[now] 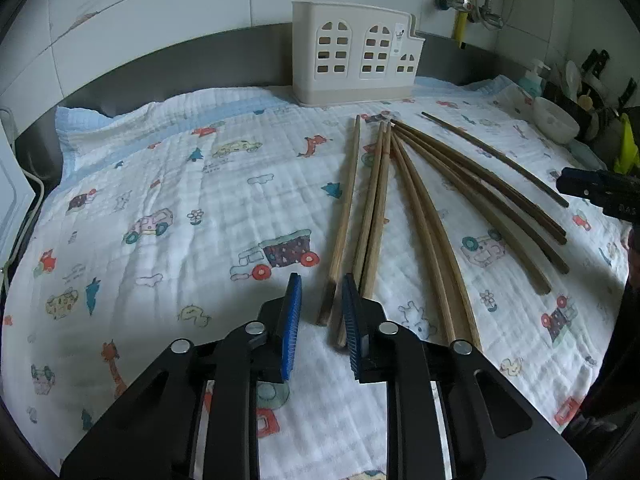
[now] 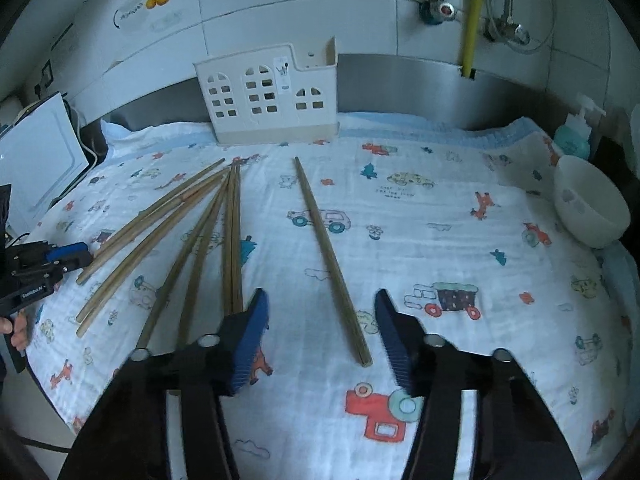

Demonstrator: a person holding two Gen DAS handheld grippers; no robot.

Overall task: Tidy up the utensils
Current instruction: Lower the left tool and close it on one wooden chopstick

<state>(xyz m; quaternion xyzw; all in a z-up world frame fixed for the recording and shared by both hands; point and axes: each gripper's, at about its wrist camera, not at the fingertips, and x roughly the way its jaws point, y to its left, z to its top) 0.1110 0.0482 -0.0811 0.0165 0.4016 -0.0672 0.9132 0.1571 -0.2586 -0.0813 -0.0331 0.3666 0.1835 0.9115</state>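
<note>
Left wrist view is showing the left gripper [image 1: 320, 300] released, its fingers straddling the leftmost chopstick [image 1: 344, 216]; the neighbouring chopstick pair [image 1: 374, 216], touching the right finger, risks getting pinched too. Right gripper [image 2: 320, 312] is hanging open around the lone chopstick [image 2: 328, 256], holder [image 2: 272, 96] far ahead.

- The near ends of several chopsticks [image 2: 192, 264] slip behind the right tool's [image 2: 322, 322] left finger, so their tips can't be seen.
- The left tool [image 2: 48, 260] is cut off by the frame edge in the right wrist view; whether its jaws are apart can't be told there.
- The holder's [image 1: 354, 54] inside is hidden behind its front wall.
- The small sticker [image 1: 397, 42] on the holder is too small to read.
- The dark clutter [image 1: 600, 92] past the bowl [image 1: 554, 118] is too dim to make out.
</note>
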